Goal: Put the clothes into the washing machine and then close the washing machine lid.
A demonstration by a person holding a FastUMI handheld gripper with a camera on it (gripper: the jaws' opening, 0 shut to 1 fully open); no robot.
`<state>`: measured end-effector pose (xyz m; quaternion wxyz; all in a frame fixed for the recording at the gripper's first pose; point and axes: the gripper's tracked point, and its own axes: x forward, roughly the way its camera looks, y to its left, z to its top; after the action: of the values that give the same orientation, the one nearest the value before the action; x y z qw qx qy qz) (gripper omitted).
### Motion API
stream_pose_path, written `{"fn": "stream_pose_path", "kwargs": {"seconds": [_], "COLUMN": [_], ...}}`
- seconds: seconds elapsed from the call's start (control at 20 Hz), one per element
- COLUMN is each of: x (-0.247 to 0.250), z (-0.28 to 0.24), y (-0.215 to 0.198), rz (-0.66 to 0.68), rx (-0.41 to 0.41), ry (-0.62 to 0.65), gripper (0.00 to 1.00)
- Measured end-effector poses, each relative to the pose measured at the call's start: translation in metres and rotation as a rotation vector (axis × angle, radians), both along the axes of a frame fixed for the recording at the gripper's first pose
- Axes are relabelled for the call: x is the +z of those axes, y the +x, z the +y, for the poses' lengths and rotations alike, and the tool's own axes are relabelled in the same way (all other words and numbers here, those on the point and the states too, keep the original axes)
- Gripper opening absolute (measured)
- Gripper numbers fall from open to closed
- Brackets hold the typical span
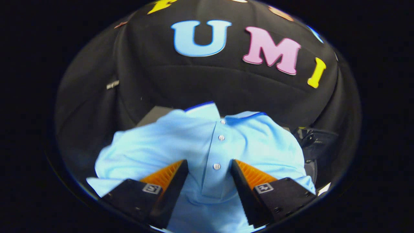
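A light blue polo shirt (181,145) with a dark-edged collar and a buttoned placket lies spread out just ahead of and under my fingers. My gripper (209,165) is open, its two fingers standing apart on either side of the placket, around the lowest button. Whether the fingertips touch the cloth I cannot tell. A dark machine part (312,142) shows just past the shirt's right shoulder.
The booth's black cloth wall (200,84) rises right behind the shirt. A grey flat corner (155,115) pokes out beyond the shirt's left shoulder. A pale edge (323,188) shows beside the right finger.
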<state>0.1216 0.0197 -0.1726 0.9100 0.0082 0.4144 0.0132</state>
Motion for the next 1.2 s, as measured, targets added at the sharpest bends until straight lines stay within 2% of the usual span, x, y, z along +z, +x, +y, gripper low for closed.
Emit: {"fn": "stream_pose_path", "kwargs": {"seconds": [0.1, 0.25, 0.35, 0.45, 0.65, 0.85, 1.2], "x": [0.002, 0.002, 0.006, 0.005, 0.008, 0.021, 0.037], "z": [0.001, -0.005, -0.003, -0.005, -0.005, -0.015, -0.080], "y": [0.006, 0.010, 0.013, 0.013, 0.012, 0.007, -0.005], "rz": [-0.017, -0.077, -0.085, -0.090, -0.075, -0.102, -0.094], "rx": [0.062, 0.122, 0.132, 0.149, 0.152, 0.237, 0.333], "ry": [-0.022, -0.071, -0.106, -0.115, -0.025, 0.025, 0.172], "gripper": [0.86, 0.23, 0.07, 0.07, 0.07, 0.07, 0.07]}}
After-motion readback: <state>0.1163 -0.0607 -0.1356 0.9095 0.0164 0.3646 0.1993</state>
